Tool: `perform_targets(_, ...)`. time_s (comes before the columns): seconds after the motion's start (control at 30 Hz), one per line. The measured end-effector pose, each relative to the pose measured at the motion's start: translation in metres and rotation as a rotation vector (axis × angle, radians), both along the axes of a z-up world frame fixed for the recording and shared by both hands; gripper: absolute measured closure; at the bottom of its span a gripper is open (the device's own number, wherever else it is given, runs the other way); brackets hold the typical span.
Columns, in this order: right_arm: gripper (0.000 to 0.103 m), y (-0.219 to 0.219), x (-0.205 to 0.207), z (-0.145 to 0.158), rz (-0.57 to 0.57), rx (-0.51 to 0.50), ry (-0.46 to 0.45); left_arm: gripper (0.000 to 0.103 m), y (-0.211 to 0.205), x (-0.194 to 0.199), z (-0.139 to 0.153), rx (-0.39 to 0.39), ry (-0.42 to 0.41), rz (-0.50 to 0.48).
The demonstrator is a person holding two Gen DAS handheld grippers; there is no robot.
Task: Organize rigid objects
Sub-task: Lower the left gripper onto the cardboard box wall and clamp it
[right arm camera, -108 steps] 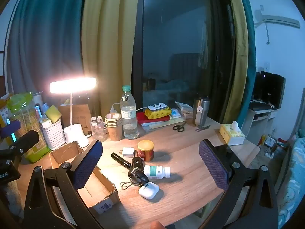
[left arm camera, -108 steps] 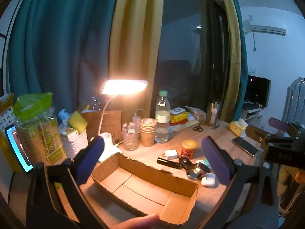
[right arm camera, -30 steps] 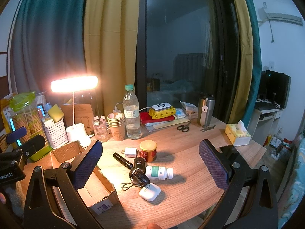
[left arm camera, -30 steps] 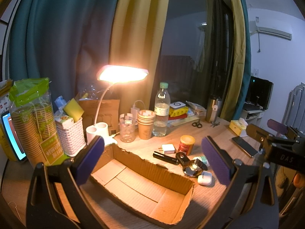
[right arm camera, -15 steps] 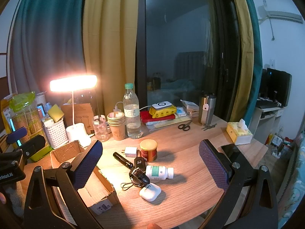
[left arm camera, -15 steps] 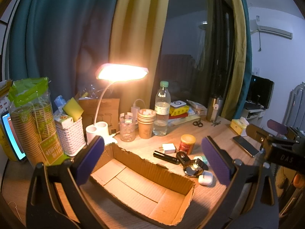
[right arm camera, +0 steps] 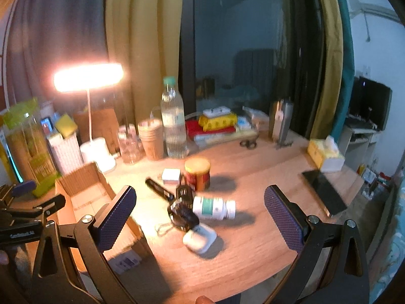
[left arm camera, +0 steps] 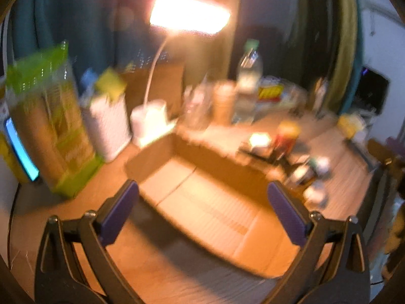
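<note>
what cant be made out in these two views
- Left wrist view: motion blur smears the small items beyond the open cardboard box; none identifiable.
- Right wrist view: print on the white pill bottle with teal label is too blurred to read.
- Right wrist view: the box floor is partly hidden by the left gripper.

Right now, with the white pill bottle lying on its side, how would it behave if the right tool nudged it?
The pill bottle is a cylinder on its side on bare desk, so it would probably roll. It looks like rigid plastic, likely light, and smooth enough to slip between the pads.
</note>
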State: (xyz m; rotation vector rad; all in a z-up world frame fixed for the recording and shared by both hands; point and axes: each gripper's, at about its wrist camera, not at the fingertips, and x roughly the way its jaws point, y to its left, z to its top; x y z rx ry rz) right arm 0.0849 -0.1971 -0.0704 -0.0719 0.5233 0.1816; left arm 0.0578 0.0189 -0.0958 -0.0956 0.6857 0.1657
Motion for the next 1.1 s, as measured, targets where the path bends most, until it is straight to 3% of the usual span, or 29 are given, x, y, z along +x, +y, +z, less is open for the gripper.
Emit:
perform_targets(0.13,0.001,-0.001,0.006,-0.024,-0.011,0.002,0.053,0.000,0.015,0.006,-0.033,-0.029,0.132,0.027)
perform_targets(0.27,0.001,-0.003,0.011,-0.037,-0.019,0.006,0.087,0.002,0.013,0.012,-0.057,-0.061,0.230,-0.015)
perform_targets(0.4,0.001,-0.006,0.012,-0.042,-0.029,0.006,0.091,0.004,-0.004,0.023,-0.066,-0.037,0.280,-0.073)
perform_targets(0.43,0.001,-0.008,0.013,-0.043,-0.034,0.005,0.093,0.014,-0.009,0.027,-0.070,-0.024,0.297,-0.093)
perform_targets(0.5,0.001,-0.013,0.015,-0.046,-0.048,0.006,0.101,0.021,-0.013,0.034,-0.075,-0.026,0.323,-0.110)
perform_targets(0.53,0.001,-0.016,0.015,-0.047,-0.056,0.007,0.106,0.037,-0.014,0.036,-0.077,-0.022,0.331,-0.116)
perform_targets(0.57,0.001,-0.018,0.016,-0.049,-0.064,0.008,0.111,0.063,-0.013,0.038,-0.078,-0.004,0.338,-0.115)
perform_targets(0.67,0.001,-0.024,0.021,-0.055,-0.076,0.014,0.127,0.079,-0.001,0.044,-0.081,0.017,0.357,-0.111)
perform_targets(0.87,0.001,-0.019,0.038,-0.078,-0.062,0.012,0.191,0.089,0.019,0.051,-0.078,0.105,0.311,-0.063)
perform_targets(1.1,0.001,-0.009,0.057,-0.098,-0.051,-0.020,0.244,0.090,0.024,0.062,-0.087,0.043,0.268,-0.082)
